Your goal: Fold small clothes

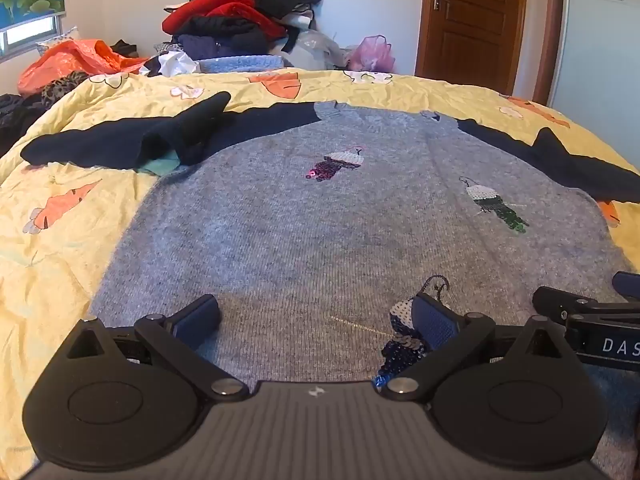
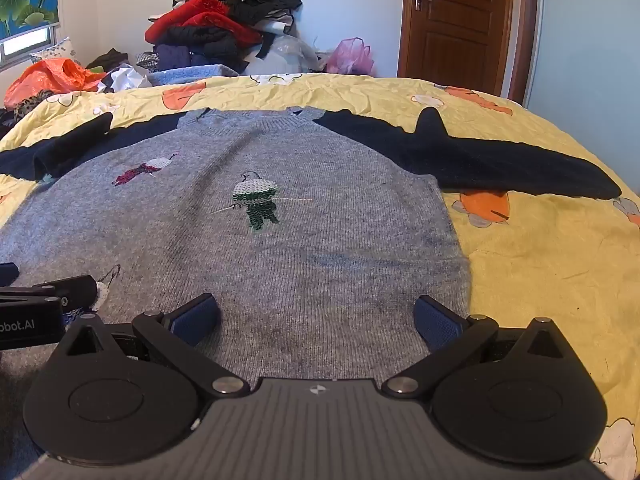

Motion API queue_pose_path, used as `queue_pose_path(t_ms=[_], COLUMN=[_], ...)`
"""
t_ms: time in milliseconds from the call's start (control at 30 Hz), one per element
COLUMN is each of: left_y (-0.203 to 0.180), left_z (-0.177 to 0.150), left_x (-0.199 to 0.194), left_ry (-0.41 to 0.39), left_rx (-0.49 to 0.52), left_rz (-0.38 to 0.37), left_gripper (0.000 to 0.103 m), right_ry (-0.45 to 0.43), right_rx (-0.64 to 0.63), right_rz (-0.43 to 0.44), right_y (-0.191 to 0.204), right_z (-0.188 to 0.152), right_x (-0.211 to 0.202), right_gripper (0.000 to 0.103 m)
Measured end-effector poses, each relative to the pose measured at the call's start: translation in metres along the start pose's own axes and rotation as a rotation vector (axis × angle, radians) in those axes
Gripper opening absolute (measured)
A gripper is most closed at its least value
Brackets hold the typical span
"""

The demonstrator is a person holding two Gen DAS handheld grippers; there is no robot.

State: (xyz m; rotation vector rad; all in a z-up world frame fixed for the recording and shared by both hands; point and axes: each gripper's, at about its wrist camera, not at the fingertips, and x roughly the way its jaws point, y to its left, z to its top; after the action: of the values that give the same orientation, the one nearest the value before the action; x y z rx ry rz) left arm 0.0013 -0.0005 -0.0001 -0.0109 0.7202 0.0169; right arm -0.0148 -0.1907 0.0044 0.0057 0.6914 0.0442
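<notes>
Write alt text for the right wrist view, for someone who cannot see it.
A grey sweater with navy sleeves and sequin birds lies flat on a yellow quilt, sleeves spread to both sides. The right tongs hang open over its lower part, holding nothing, and the left tongs reach in at the left edge. Behind the bed are a heap of clothes and a wooden door.

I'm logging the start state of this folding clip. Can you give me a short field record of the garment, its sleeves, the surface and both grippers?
garment: grey sweater with sequin birds, lying flat
sleeves: dark navy, spread to both sides; left sleeve bunched and partly folded over, right sleeve straighter
surface: yellow bedspread with orange print
left gripper: open, over the hem, holding nothing
right gripper: open, over the hem, holding nothing
background: pile of clothes behind the bed
</notes>
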Motion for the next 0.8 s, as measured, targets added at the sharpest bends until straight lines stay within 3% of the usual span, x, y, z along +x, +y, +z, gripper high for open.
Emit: queue_pose_path(t_ms=[800], left_y=[-0.0008], left_z=[-0.0013], left_x=[-0.0023], left_ry=[-0.018], left_rx=[-0.011], left_rz=[0.008], left_gripper=[0.103], right_ry=[-0.001], right_rx=[0.000], right_rz=[0.000], right_y=[-0.0003], right_z=[-0.0003], right_x=[-0.0006], right_gripper=[0.103])
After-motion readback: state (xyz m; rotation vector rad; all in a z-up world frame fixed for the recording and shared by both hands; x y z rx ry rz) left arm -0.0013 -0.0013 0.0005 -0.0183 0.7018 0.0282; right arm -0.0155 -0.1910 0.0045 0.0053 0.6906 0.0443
